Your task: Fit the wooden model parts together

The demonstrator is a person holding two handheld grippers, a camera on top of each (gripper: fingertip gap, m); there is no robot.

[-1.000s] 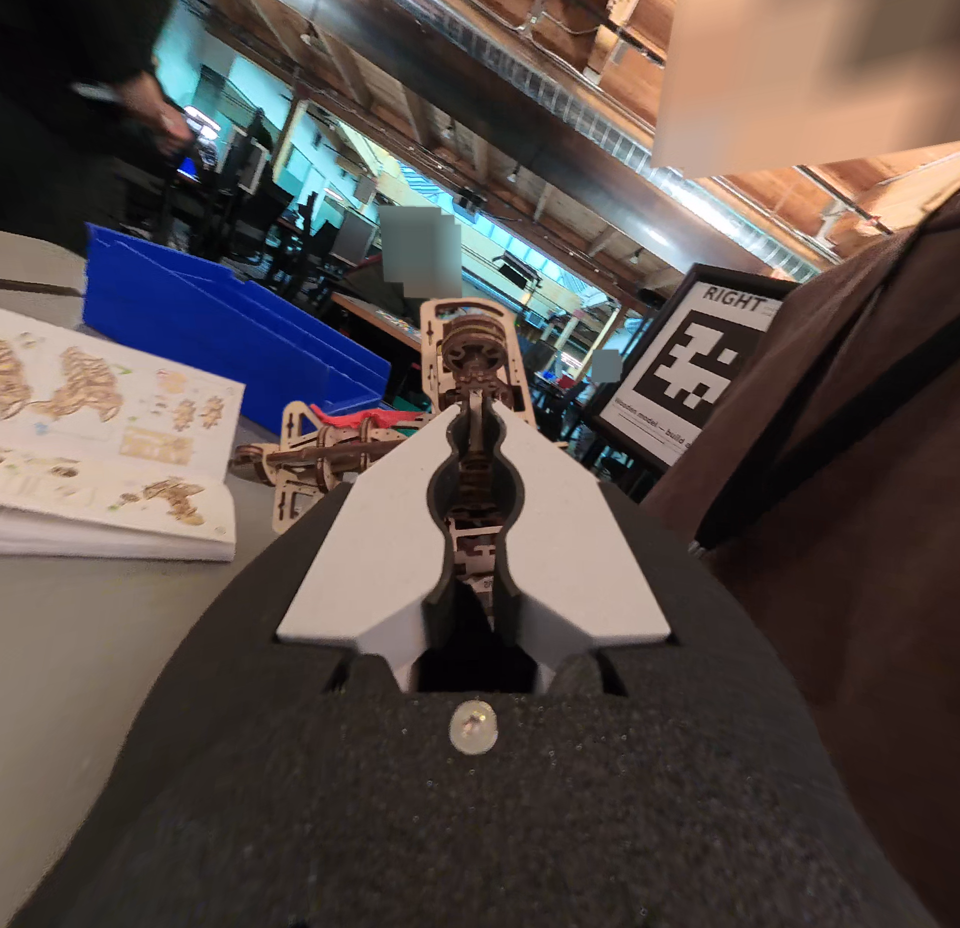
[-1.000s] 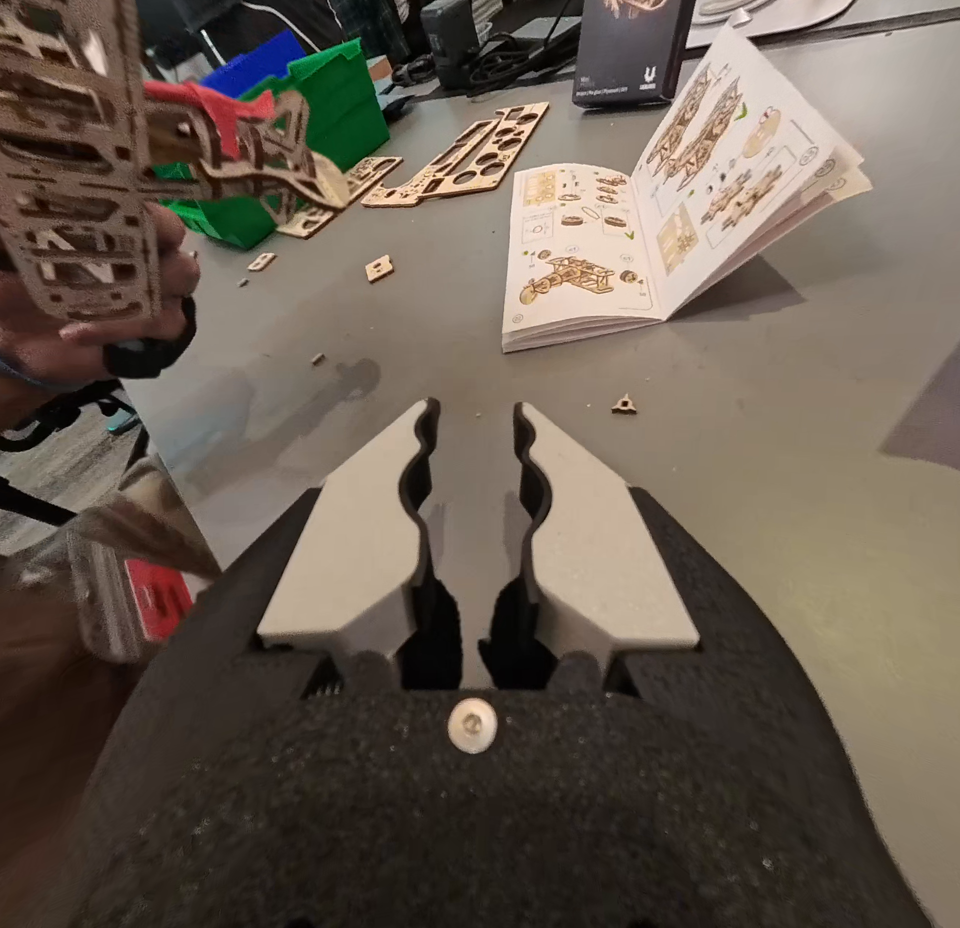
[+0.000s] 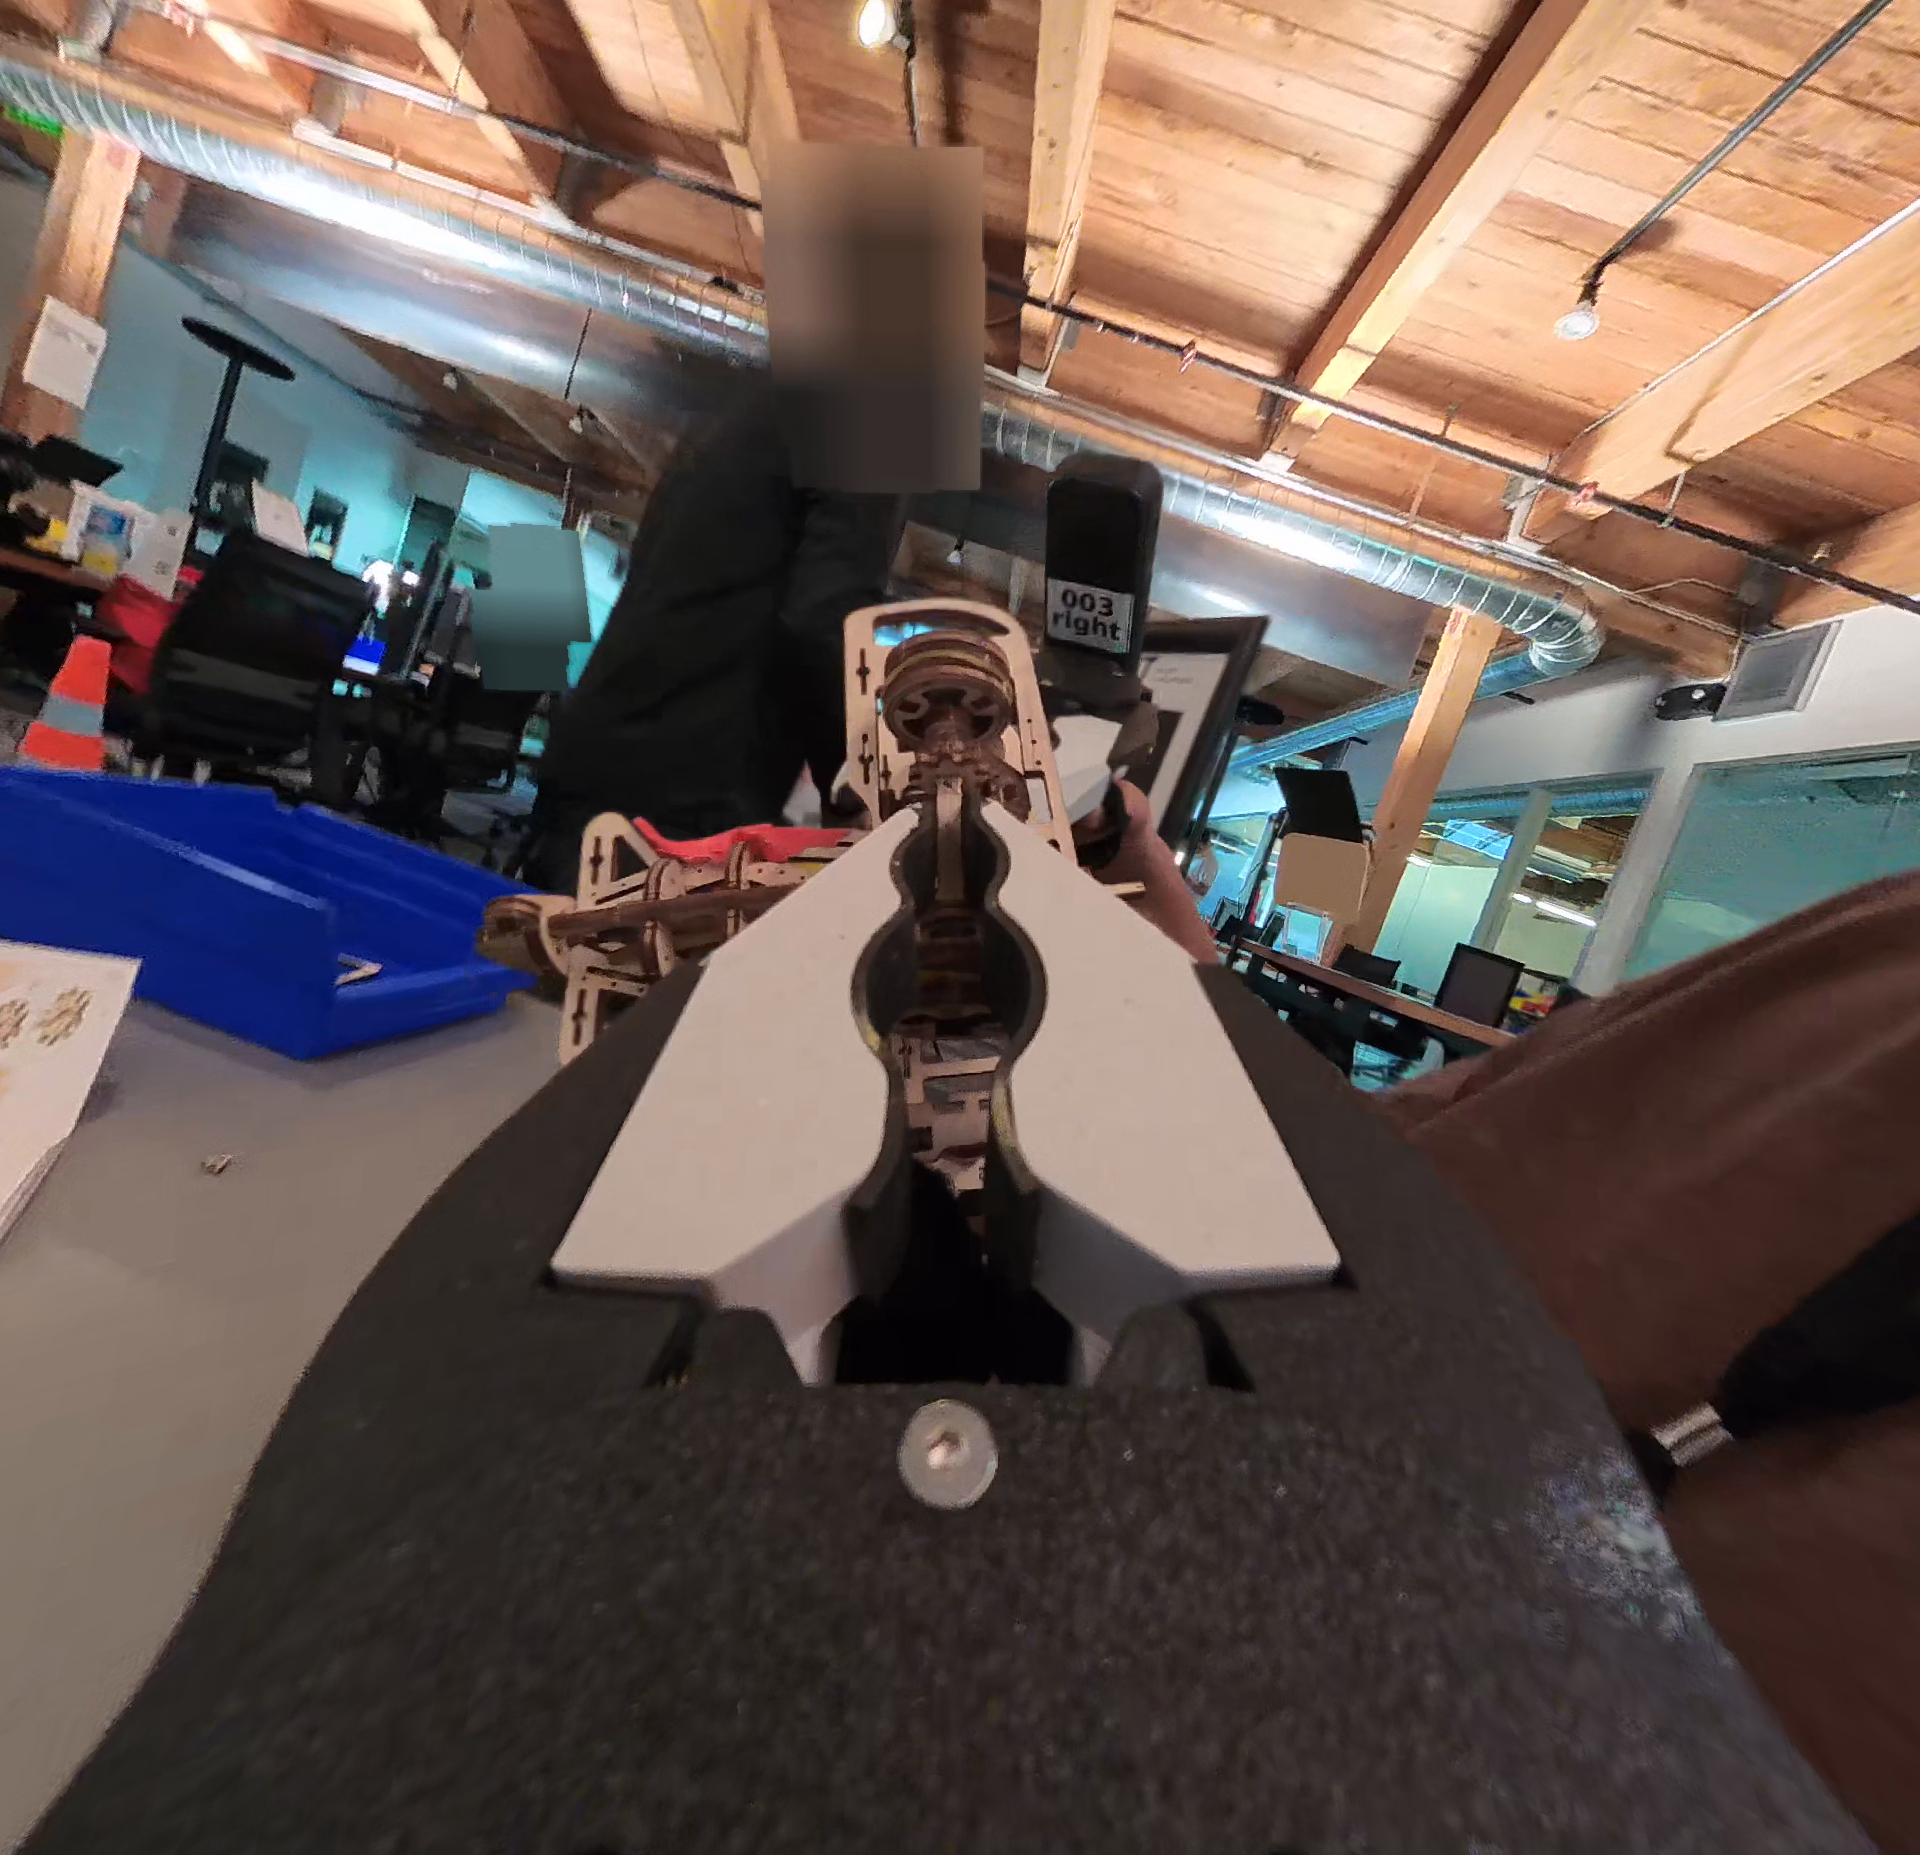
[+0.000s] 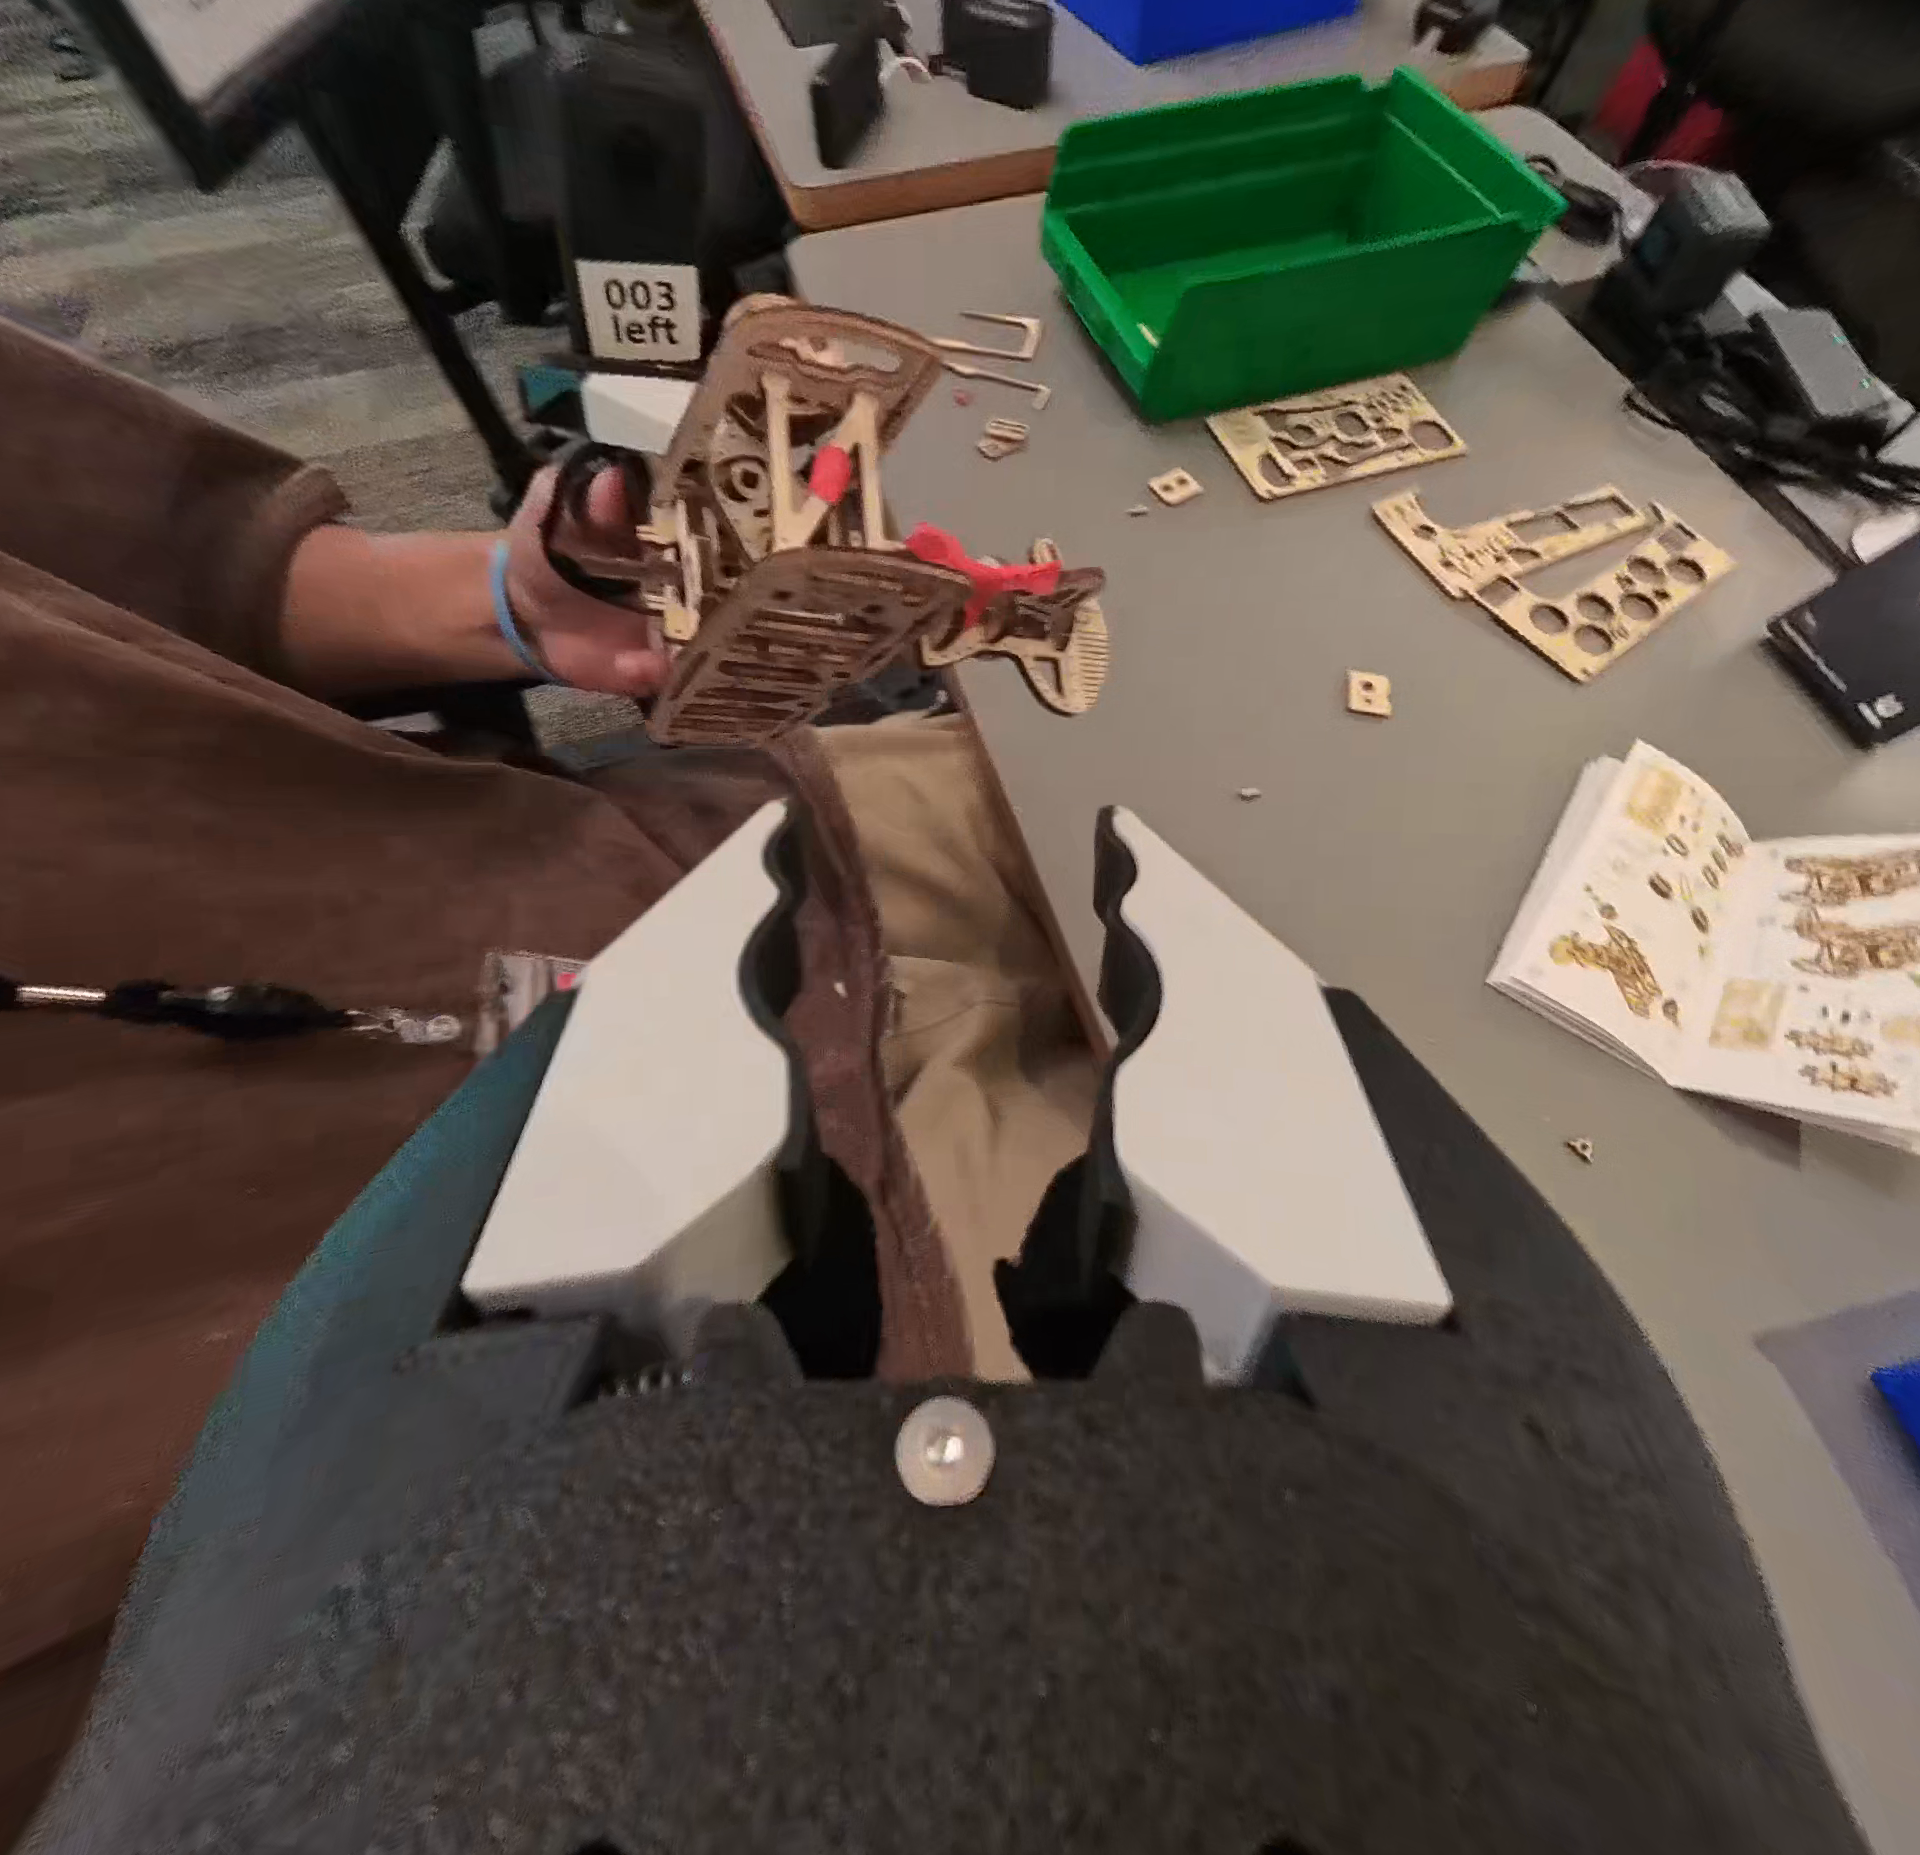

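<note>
Swung round from the table, the right gripper (image 4: 940,870) now faces the wooden model (image 4: 821,538), jaws spread and empty. Left gripper (image 3: 948,849) is clamped on the model's thin frame, holding it in the air beside the table (image 4: 1351,870). I judge it light, stiff and brittle: grip a solid plate edge, not the struts. Counted: 1 model, 2 cut-out sheets (image 4: 1548,579), 1 booklet (image 4: 1745,964), 1 green bin (image 4: 1288,236).

The wooden model (image 4: 821,548) is held above the table (image 4: 1299,870) edge, left of the open booklet (image 4: 1745,974). Behind it stands a bin (image 4: 1288,257); punched part sheets (image 4: 1548,579) lie between bin and booklet.
</note>
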